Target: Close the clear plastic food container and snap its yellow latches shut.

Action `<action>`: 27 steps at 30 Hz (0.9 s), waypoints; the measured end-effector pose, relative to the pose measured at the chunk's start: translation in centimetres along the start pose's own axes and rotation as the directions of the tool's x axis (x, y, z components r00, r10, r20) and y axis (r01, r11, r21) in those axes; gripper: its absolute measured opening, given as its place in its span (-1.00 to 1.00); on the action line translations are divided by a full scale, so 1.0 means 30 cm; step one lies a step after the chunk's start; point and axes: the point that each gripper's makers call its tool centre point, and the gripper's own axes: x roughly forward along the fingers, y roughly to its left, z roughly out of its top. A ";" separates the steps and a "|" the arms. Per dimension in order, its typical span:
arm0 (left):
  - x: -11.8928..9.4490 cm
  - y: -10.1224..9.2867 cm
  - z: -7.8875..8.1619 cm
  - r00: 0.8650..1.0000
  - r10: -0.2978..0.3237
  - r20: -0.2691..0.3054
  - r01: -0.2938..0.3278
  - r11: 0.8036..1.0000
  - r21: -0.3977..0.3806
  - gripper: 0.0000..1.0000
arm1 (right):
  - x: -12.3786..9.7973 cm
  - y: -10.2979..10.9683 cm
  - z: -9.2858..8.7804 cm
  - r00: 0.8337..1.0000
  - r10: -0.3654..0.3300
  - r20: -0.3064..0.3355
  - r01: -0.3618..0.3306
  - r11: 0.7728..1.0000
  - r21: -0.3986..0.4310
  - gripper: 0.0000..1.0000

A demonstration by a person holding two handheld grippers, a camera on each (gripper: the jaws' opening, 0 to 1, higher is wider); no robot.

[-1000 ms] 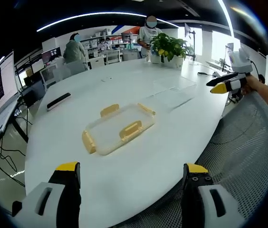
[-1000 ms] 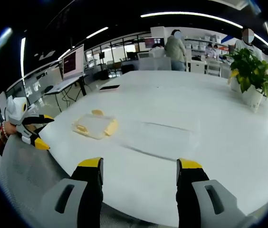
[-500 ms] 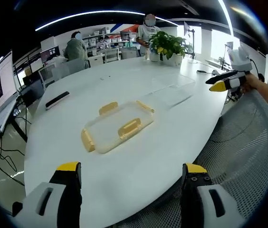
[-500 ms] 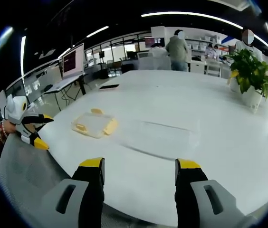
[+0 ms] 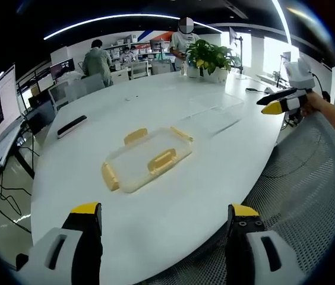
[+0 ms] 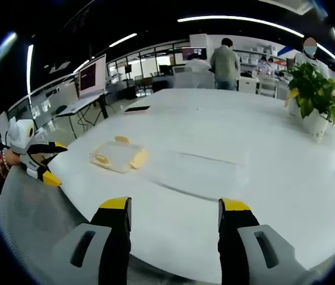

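A clear lid (image 5: 147,159) with yellow latches lies flat on the white table (image 5: 173,208), ahead of my left gripper (image 5: 164,209), which is open and holds nothing. Beyond the lid sits the clear container base (image 5: 212,114), faint against the table. My right gripper (image 5: 279,102) comes in at the far right, held off the table's edge. From the right gripper view, the container base (image 6: 198,169) lies ahead of my open right gripper (image 6: 174,204). There the lid (image 6: 119,157) is to its left, and the left gripper (image 6: 40,163) hovers past the table's left edge.
A potted plant (image 5: 211,58) stands at the far end of the table (image 6: 250,130), and a black flat device (image 5: 72,126) lies at its left side. Grey mesh chair backs (image 5: 310,190) sit close below both grippers. Monitors (image 6: 91,76) and standing people are in the background.
Both grippers have stayed about where they were, open. A person in the background has walked a little across the room.
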 end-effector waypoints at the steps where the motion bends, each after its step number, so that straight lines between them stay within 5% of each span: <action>1: -0.001 0.001 0.001 1.000 0.002 0.001 -0.002 1.000 0.001 0.66 | 0.002 0.001 -0.005 1.000 0.001 -0.009 -0.001 1.000 -0.003 0.11; 27: 0.001 0.005 -0.017 1.000 0.008 -0.030 -0.007 1.000 0.015 0.62 | 0.004 0.006 0.000 1.000 0.015 -0.002 -0.015 1.000 0.002 0.12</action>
